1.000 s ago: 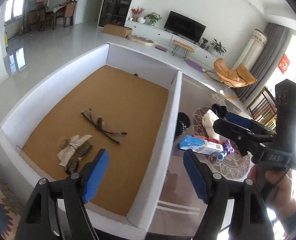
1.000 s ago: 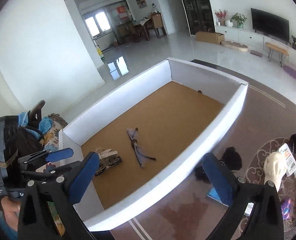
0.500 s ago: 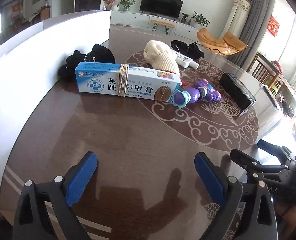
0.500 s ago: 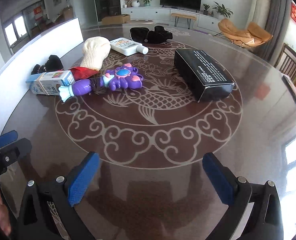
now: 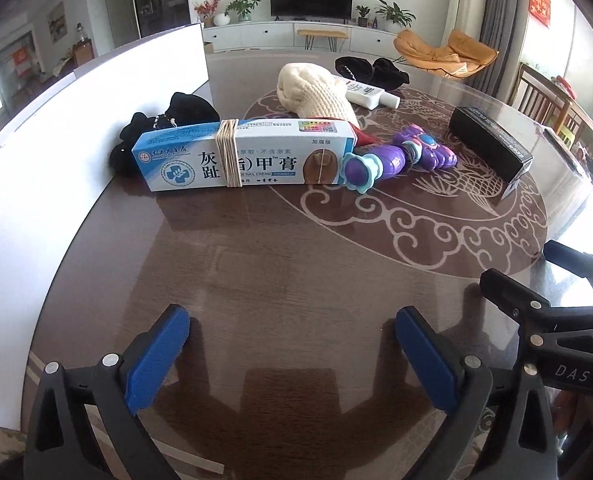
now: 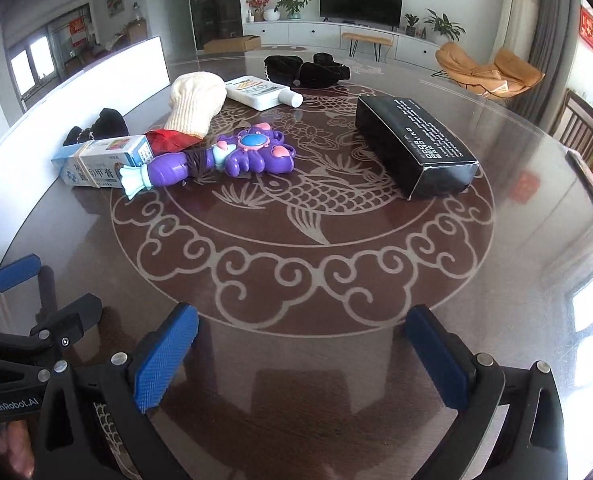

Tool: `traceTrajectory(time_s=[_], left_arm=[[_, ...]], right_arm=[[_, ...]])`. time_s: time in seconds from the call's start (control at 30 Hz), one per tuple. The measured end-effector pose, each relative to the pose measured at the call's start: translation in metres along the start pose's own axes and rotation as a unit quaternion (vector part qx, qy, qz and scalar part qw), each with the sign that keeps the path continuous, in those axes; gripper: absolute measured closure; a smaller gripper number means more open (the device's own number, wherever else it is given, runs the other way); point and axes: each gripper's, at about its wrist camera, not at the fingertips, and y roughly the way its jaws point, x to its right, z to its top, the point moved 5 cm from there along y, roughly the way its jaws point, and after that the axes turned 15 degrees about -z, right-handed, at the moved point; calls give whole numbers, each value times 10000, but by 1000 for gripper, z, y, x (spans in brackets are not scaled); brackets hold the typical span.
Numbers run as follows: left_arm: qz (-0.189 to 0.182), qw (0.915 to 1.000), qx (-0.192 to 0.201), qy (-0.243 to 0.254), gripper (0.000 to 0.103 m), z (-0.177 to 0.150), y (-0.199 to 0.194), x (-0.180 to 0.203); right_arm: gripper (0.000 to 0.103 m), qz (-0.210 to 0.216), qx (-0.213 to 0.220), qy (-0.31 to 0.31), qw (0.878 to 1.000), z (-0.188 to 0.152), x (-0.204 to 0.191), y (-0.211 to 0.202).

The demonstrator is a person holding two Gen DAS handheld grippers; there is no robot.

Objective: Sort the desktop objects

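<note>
My left gripper [image 5: 292,344] hangs low over the brown table [image 5: 296,264], its jaws opening with nothing between them. Ahead of it lie a blue-and-white cream box [image 5: 240,156] bound with rubber bands and a purple toy [image 5: 400,158]. Behind them are a cream knitted hat [image 5: 316,94], a white bottle [image 5: 370,94] and a black box [image 5: 490,148]. My right gripper [image 6: 302,344] stands open and empty over the table's fish pattern, with the purple toy [image 6: 232,158] and the black box [image 6: 412,144] farther ahead. Each gripper shows at the edge of the other's view.
A tall white box wall [image 5: 56,160] runs along the table's left side. Black cloth pieces lie beside it [image 5: 164,124] and at the table's far edge [image 6: 304,70]. Something red [image 6: 168,140] pokes out from under the hat. Chairs stand to the right.
Both grippers swung away from the cork-floored white box to the brown table and came down low. The left jaws have spread wider. Over the last half second the views barely shift.
</note>
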Motion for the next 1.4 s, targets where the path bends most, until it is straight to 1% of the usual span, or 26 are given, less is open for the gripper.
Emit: traceTrajectory(time_s=[0.53, 1.07, 1.4], left_arm=[[62, 10000, 0, 6, 0, 0, 3, 2], [-23, 10000, -29, 49, 0, 2, 4, 3], [43, 10000, 15, 5, 0, 2, 4, 4]], right_arm=[[0, 2, -2, 1, 10000, 0, 0, 0], [0, 5, -3, 2, 10000, 0, -1, 0], [0, 6, -3, 1, 10000, 0, -1, 1]])
